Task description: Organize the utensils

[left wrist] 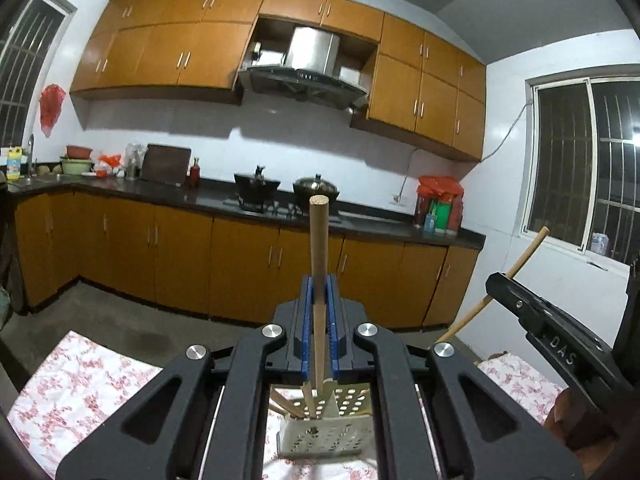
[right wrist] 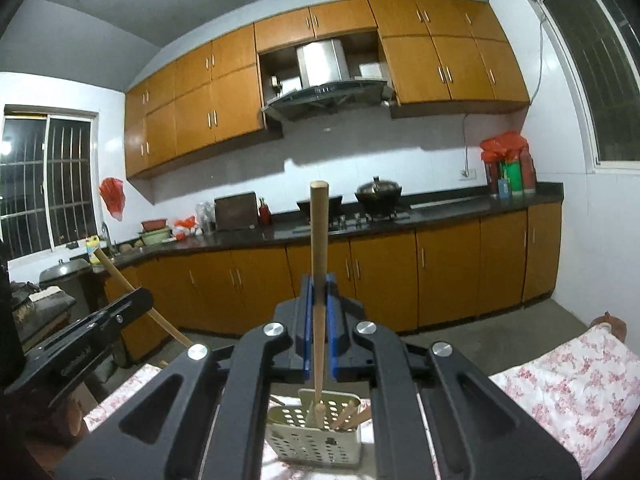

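Note:
My left gripper (left wrist: 319, 280) is shut on a wooden-handled utensil (left wrist: 319, 240) that stands upright, its lower end in a white perforated utensil holder (left wrist: 320, 436) below. My right gripper (right wrist: 319, 280) is shut on another wooden-handled utensil (right wrist: 319, 232), also upright, its lower end in the same holder (right wrist: 312, 440). Other wooden handles (right wrist: 348, 416) lean inside the holder. The right gripper body (left wrist: 560, 336) and its utensil's handle (left wrist: 516, 264) show at the right of the left wrist view; the left gripper body (right wrist: 80, 348) and its utensil's handle (right wrist: 136, 296) show at the left of the right wrist view.
The holder stands on a table with a pink floral cloth (left wrist: 80, 392), also in the right wrist view (right wrist: 568, 384). Beyond are orange kitchen cabinets (left wrist: 180, 260), a dark counter with pots (left wrist: 316, 190) and barred windows (left wrist: 584, 168).

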The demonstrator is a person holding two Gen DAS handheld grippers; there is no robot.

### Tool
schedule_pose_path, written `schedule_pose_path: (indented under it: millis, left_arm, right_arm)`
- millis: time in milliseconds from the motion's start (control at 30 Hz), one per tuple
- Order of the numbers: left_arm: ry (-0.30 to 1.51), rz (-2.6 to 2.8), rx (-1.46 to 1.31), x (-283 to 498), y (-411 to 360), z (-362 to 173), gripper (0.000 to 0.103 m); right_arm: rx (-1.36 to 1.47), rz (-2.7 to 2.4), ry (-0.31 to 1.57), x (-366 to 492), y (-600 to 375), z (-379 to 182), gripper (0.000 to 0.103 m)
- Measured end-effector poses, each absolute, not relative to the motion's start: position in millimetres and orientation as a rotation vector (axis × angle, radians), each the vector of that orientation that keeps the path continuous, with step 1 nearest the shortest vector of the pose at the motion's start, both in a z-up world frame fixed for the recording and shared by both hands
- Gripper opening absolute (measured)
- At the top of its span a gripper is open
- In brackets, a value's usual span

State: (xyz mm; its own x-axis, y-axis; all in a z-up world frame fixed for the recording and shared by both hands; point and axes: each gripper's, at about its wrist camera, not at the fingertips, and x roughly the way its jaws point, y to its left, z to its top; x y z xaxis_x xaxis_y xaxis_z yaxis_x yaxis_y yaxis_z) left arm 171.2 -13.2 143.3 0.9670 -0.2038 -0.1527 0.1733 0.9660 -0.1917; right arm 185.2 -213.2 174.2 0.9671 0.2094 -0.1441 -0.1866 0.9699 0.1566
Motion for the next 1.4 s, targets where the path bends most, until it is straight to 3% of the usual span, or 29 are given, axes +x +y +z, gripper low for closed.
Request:
schedule_pose_path:
  millis: [233,300,333,367,433,533,600,700,833,1400]
  left_arm:
    - [0.251,-0.220,-0.212,188,-12,121,0.008]
    - [0.246,-0.227,-0.229,186,-7,122,0.009]
    - [0.240,-0.225,-0.231,184,-5,123,0.016]
    - [0.231,-0.218,-0.234,180,-3,125,0.033]
    - [0.207,-0.208,-0.242,173,2,130,0.050]
    - [0.184,-0.201,-0.242,158,11,135,0.059]
    - [0.175,-0.188,-0.229,147,16,136,0.071]
    - [0.166,-0.173,-0.182,122,21,129,0.092]
    - [0.168,-0.157,-0.106,94,22,117,0.101]
    - [0.275,-0.062,0.010,12,23,31,0.101]
  right_arm:
    - [0.124,0.201,0.247,204,-208,154,0.010]
    - [0.120,0.196,0.236,200,-209,156,0.026]
    - [0.122,0.192,0.227,197,-211,156,0.031]
    - [0.125,0.188,0.216,192,-213,158,0.037]
    - [0.126,0.182,0.203,183,-217,161,0.041]
    - [0.134,0.168,0.178,164,-225,164,0.066]
    - [0.134,0.161,0.163,147,-230,164,0.084]
    - [0.101,0.126,0.135,121,-233,159,0.099]
    - [0.061,0.071,0.148,93,-234,147,0.099]
    - [-0.029,-0.052,0.320,19,-213,45,0.099]
